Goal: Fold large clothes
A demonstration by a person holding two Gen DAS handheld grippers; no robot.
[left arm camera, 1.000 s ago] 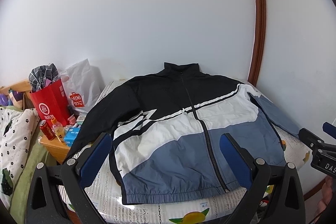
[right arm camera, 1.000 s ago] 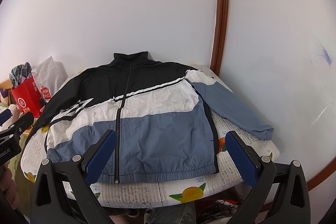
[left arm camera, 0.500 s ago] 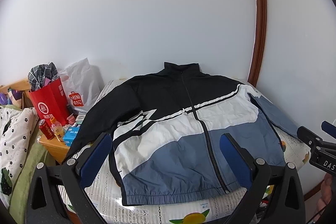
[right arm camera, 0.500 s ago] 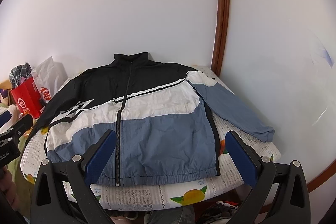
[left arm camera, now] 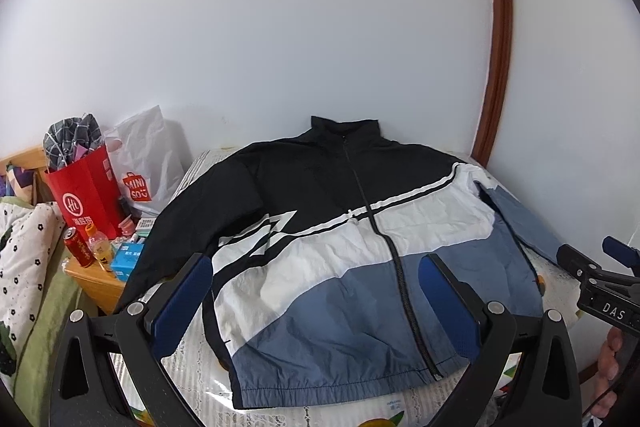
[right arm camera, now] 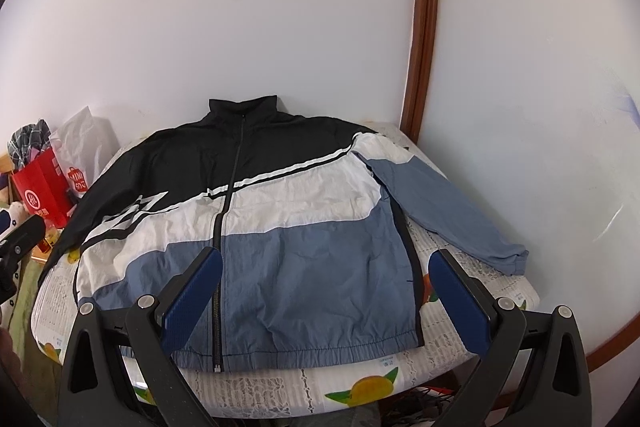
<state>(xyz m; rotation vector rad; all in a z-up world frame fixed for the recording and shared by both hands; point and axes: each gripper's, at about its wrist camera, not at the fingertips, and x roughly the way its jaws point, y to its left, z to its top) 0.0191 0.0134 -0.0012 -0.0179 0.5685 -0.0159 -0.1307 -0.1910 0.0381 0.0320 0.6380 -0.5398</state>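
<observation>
Table (right arm camera: 516, 291) w/ fruit-print cover sits vs white wall; jacket (right arm camera: 280, 227) (black/white/blue, zipped) lies flat across it, front up, collar twd wall, blue sleeve (right arm camera: 448, 211) spread out to the right. Red bag (left arm camera: 86, 195) & white bag (left arm camera: 148, 155) off to left. Left gripper (left arm camera: 316, 303) & right gripper (right arm camera: 324, 299) both spread wide, holding nothing, above hem

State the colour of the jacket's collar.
Black; the collar shows best in the right wrist view.
</observation>
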